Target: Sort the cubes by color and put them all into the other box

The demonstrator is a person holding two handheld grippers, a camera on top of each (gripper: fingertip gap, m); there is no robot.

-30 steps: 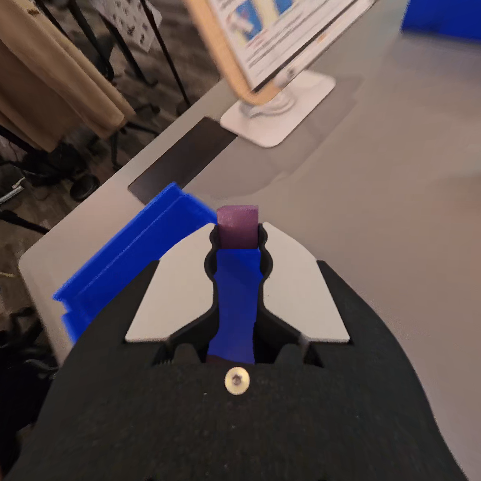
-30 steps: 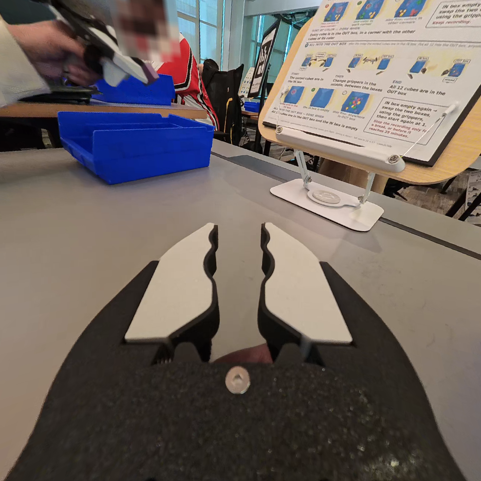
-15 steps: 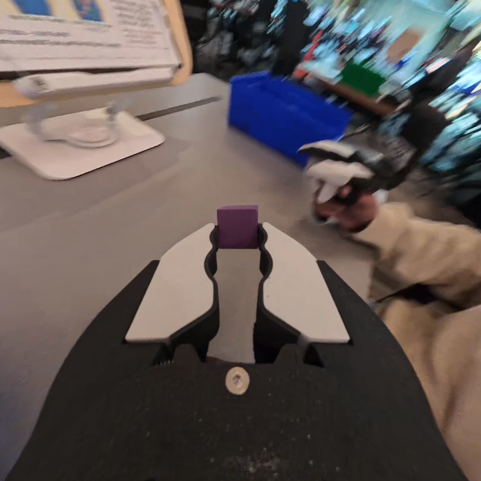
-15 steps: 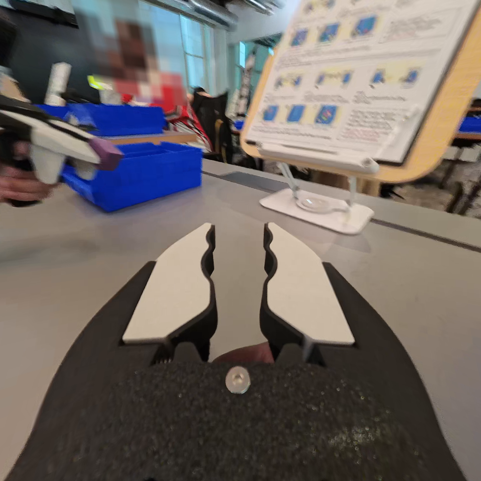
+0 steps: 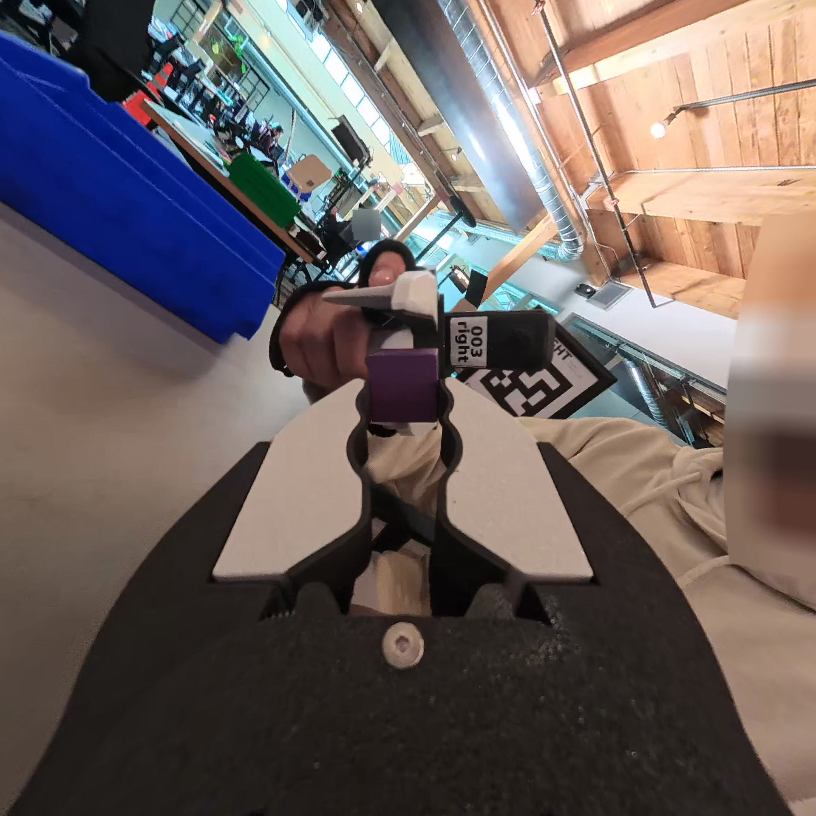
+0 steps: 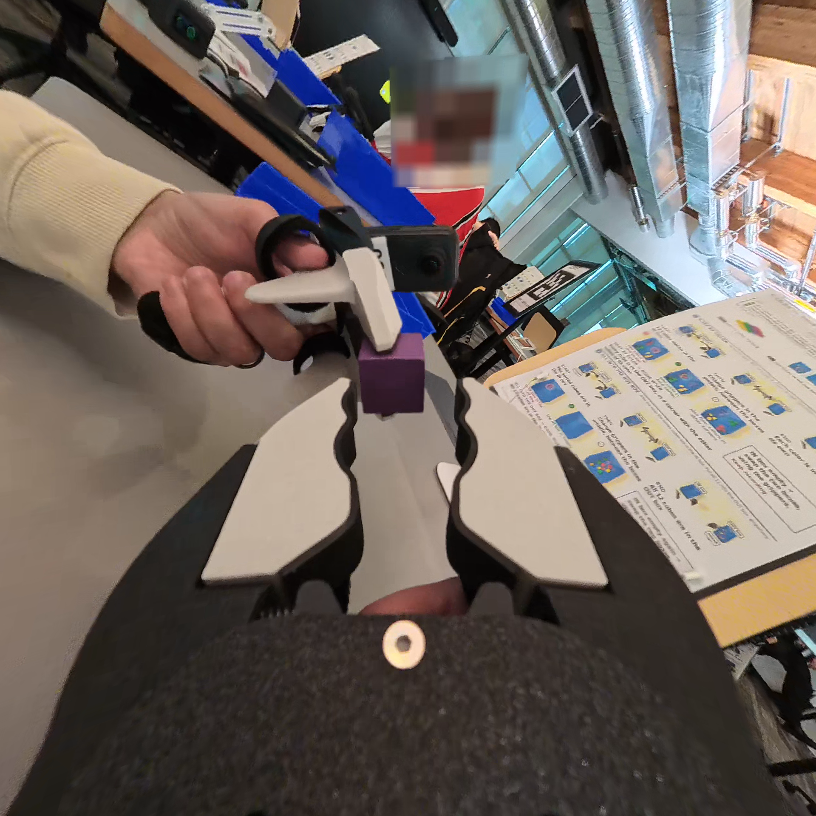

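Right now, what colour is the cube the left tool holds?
Purple: the small purple cube is a solid, matte colour, clearest in the left wrist view.

One purple cube point(image 5: 402, 385) is all I can count of the cubes, and it appears in both wrist views. Two grippers are out: the left gripper point(image 5: 402, 391) and the right gripper point(image 6: 402, 399). Two hands hold them, the left hand point(image 6: 194, 282) and the right hand point(image 5: 324, 338). One blue box point(image 5: 132, 212) sits on the grey table point(image 5: 110, 419). One instruction board point(image 6: 689, 441) stands on it too. Farther back, more blue boxes lie on another bench, too jumbled to count.
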